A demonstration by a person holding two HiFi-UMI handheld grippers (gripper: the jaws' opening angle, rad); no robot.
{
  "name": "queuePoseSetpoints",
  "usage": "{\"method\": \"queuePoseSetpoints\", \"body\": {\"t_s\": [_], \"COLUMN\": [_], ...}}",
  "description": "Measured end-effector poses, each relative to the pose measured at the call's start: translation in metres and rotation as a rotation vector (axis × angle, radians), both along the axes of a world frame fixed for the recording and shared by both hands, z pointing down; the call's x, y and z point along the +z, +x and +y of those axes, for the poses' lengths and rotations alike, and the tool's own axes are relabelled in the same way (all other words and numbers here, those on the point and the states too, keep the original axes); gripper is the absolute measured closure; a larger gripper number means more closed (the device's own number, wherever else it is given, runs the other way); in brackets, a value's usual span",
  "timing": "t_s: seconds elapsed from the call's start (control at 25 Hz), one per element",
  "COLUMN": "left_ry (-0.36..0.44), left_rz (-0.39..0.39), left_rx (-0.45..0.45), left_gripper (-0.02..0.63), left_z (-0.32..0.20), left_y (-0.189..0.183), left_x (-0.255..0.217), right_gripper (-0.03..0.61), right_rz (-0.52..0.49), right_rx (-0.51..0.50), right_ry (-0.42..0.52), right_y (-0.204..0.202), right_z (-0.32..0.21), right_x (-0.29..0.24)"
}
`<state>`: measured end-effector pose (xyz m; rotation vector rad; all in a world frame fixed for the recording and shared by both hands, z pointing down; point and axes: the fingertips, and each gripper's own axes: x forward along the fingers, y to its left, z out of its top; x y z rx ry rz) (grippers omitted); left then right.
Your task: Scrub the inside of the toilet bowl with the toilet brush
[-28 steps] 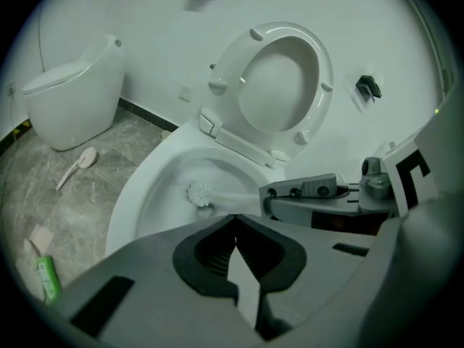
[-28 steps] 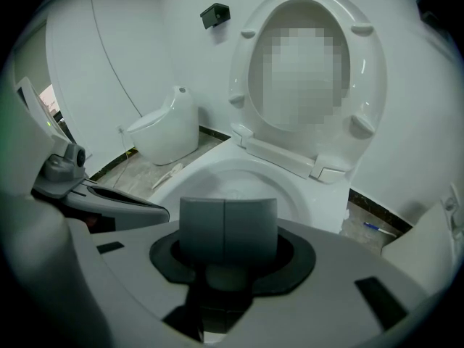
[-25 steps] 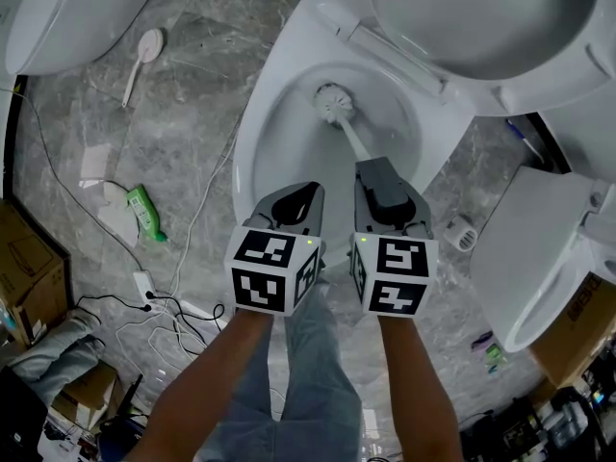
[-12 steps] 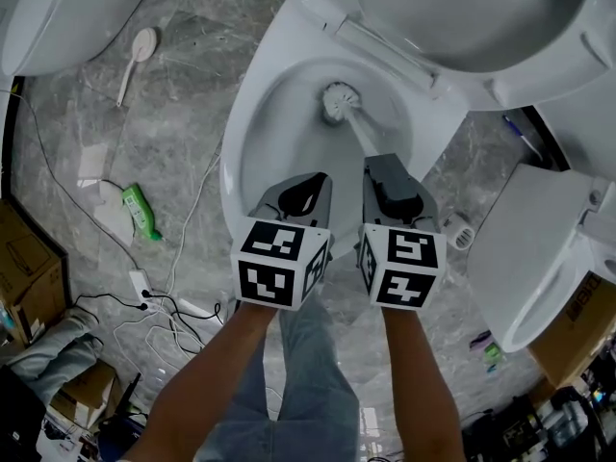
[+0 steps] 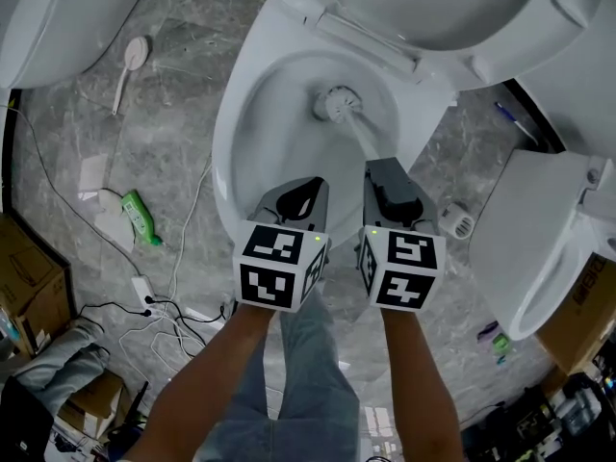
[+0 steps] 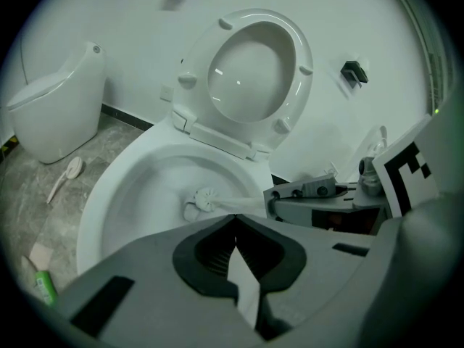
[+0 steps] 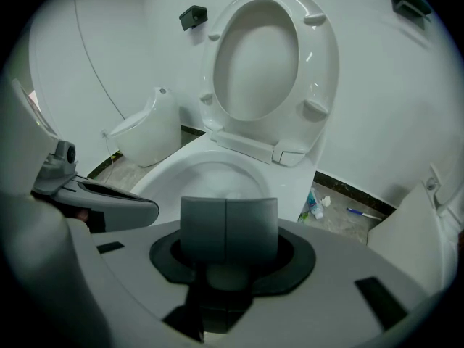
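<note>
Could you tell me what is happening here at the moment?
A person standing over the toilet bowl holds a gripper in each hand. The right gripper is shut on the toilet brush, whose bristle head is down inside the bowl. The left gripper hangs beside it over the front rim, jaws together, holding nothing. The seat is up.

Perhaps a storeroom: several toilets (image 5: pixel 227 152), cardboard boxes (image 5: pixel 27 279), loose cables (image 5: pixel 169 308).

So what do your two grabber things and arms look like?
The left gripper and right gripper are grey plastic with dark-lined openings. Each carries a white cube printed with black square markers. The arms are bare, no sleeves; blue jeans below.
</note>
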<state>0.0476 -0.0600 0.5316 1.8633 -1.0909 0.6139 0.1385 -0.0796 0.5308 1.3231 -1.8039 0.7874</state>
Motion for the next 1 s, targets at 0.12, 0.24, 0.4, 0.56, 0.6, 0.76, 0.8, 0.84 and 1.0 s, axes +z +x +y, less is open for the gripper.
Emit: {"method": "queuePoseSetpoints", "body": {"t_s": [0.12,0.24,0.4,0.56,0.6,0.76,0.8,0.84,1.0], "left_ry": [0.007,0.007,0.002,0.004,0.005,0.002,0.002,0.001,0.000], "left_rz": [-0.005,-0.005,-0.004,-0.008,-0.010,-0.006,-0.002,0.000,0.004], "left_rx": [0.022,0.034,0.038,0.047,0.048,0.044,0.043,0.043,0.042], "left_gripper": [0.607,0.607,0.607,0.607,0.607,0.607,0.607,0.607,0.607], "left_z": [0.008,0.016,0.025,0.032,0.033,0.035,0.036,0.037,0.039], "left_y": [0.001,-0.001,-0.008,-0.015,-0.018,-0.026,-0.027,-0.028,-0.033], "left_x": [-0.002,-0.003,-0.003,-0.004,-0.004,-0.004,-0.004,-0.004,-0.005], "right_gripper": [0.425,0.425,0.425,0.425,0.425,0.425,0.425,0.425,0.425], "right_rz": [0.004,0.002,-0.002,-0.001,-0.001,-0.005,-0.009,-0.012,-0.028], "right_rx": [0.012,0.028,0.045,0.053,0.056,0.068,0.072,0.076,0.081], "right_ry": [-0.002,-0.008,-0.018,-0.028,-0.032,-0.048,-0.054,-0.060,-0.084], "right_y": [0.002,0.002,-0.001,-0.007,-0.009,-0.018,-0.021,-0.024,-0.037], "right_z": [0.009,0.018,0.032,0.047,0.050,0.064,0.068,0.072,0.088], "right_x": [-0.003,-0.005,-0.007,-0.007,-0.008,-0.009,-0.009,-0.009,-0.007]}}
